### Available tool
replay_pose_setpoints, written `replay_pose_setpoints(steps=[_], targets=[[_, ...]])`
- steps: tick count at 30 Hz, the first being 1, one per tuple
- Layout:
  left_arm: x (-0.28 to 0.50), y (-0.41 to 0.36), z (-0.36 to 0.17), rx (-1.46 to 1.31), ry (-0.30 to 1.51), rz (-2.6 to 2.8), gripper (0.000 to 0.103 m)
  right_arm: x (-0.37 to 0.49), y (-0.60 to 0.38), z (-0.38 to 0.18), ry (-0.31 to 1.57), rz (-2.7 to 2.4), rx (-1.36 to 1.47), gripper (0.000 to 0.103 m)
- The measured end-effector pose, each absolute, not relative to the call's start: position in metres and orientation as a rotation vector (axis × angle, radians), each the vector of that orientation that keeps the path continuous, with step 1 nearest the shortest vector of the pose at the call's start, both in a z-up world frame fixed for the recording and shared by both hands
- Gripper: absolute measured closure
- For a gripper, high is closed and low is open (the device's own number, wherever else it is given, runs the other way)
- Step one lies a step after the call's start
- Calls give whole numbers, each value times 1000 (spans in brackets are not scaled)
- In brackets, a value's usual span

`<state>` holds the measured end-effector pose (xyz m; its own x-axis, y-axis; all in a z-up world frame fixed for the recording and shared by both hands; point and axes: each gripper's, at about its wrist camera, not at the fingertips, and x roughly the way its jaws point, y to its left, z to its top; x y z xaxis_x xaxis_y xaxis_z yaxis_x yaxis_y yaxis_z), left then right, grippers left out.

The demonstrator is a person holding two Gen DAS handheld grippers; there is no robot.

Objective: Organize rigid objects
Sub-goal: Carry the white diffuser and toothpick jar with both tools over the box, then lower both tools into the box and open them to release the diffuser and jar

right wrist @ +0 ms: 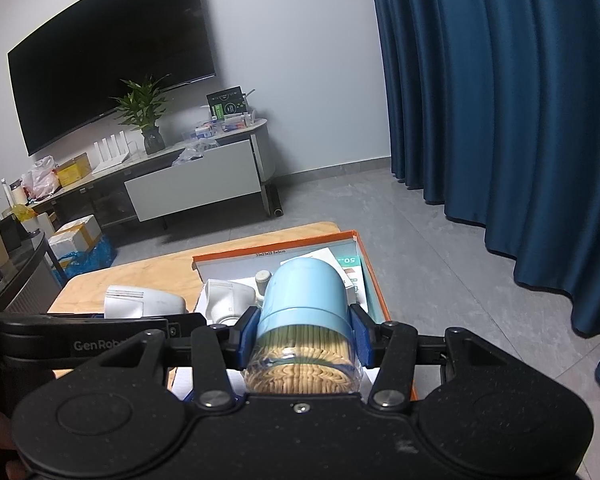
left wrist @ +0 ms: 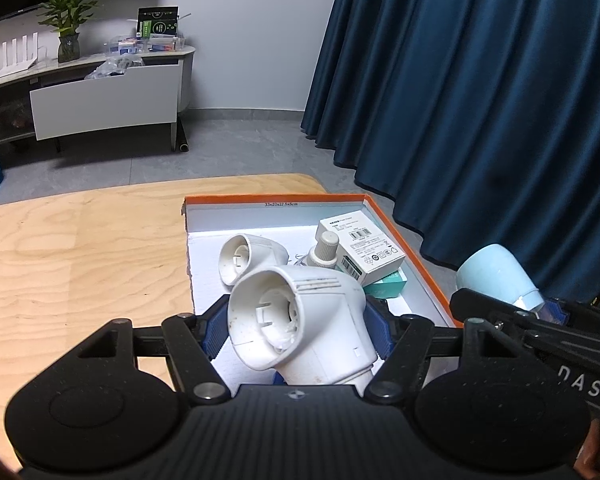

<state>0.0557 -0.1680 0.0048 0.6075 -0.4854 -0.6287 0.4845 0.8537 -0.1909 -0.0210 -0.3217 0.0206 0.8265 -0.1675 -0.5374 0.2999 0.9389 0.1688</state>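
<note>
Left wrist: left gripper (left wrist: 298, 330) clamped on white plastic elbow-shaped socket fitting (left wrist: 300, 320), over near edge of orange-rimmed shallow cardboard box (left wrist: 276, 199) at table's (left wrist: 80, 260) far right corner | right wrist: right gripper (right wrist: 304, 334) clamped on clear toothpick jar with pale-blue cap (right wrist: 304, 320), above same box

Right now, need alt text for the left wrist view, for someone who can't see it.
The left gripper jaws clamp a white plastic elbow-shaped fitting above an orange-edged box on a wooden table. The box holds a second white fitting, a small bottle and white carton. Right: another gripper holds a light-blue-capped container.
</note>
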Motion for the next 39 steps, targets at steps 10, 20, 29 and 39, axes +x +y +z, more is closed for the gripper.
replay_pose_setpoints(steps=[10, 20, 29, 39], targets=[[57, -172, 5, 5, 725, -563, 34, -22, -323, 22, 533, -254, 258, 45], [61, -175, 4, 8, 726, -566, 34, -24, -323, 21, 531, -256, 257, 45], [63, -176, 5, 8, 723, -563, 34, -22, -324, 20, 537, -258, 258, 45], [65, -177, 4, 15, 730, -563, 34, -14, -328, 16, 556, -264, 269, 45]])
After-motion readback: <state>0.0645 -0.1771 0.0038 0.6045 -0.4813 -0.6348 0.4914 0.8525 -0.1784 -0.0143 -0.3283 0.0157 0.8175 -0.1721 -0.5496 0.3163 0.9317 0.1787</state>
